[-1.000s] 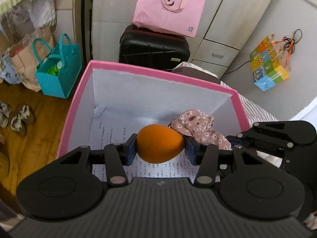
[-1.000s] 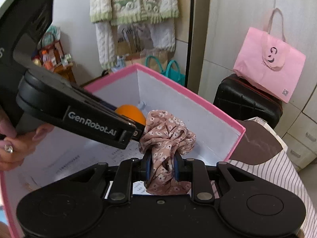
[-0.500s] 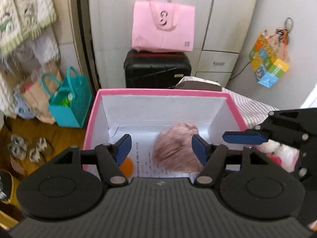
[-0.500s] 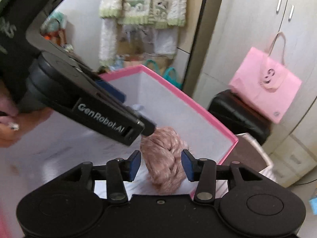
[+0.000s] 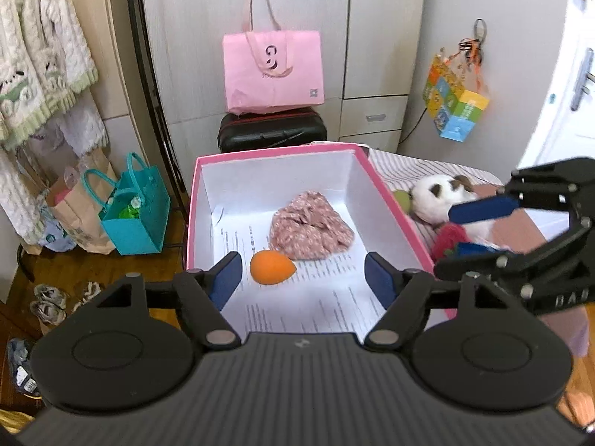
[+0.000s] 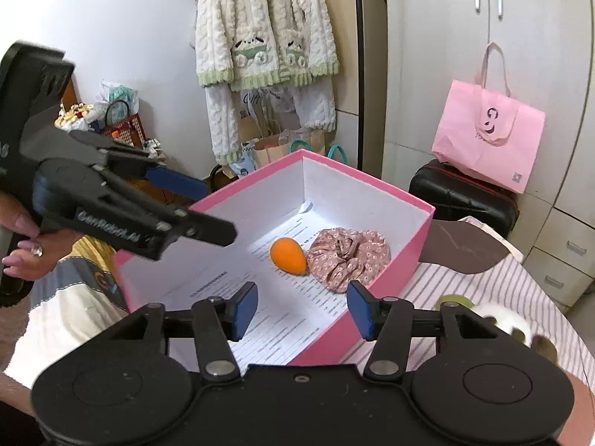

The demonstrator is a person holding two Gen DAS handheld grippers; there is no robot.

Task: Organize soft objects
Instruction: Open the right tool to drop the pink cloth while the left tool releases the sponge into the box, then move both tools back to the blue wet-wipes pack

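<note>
A pink box (image 5: 191, 223) with a white inside stands on the striped cloth. On the printed paper in it lie an orange egg-shaped sponge (image 5: 271, 267) and a pink floral scrunchie (image 5: 310, 230), side by side. My left gripper (image 5: 303, 278) hovers above the near end of the box, its jaws opening and touching nothing. In the right wrist view the box (image 6: 390, 275), sponge (image 6: 288, 254) and scrunchie (image 6: 347, 256) lie beyond my right gripper (image 6: 304, 310), whose jaws are also opening with nothing held. The right gripper (image 5: 479, 228) hangs over the toys beside the box.
A white plush toy (image 5: 435, 197), a green ball (image 5: 401, 199) and a red soft thing (image 5: 450, 236) lie right of the box. Behind stand a black suitcase (image 5: 271, 130) with a pink tote (image 5: 273, 70); a teal bag (image 5: 134, 215) sits on the floor at left.
The left gripper let go of the orange sponge and the right let go of the scrunchie. Both now lie in the box. Both grippers drew back and up with jaws widening.
</note>
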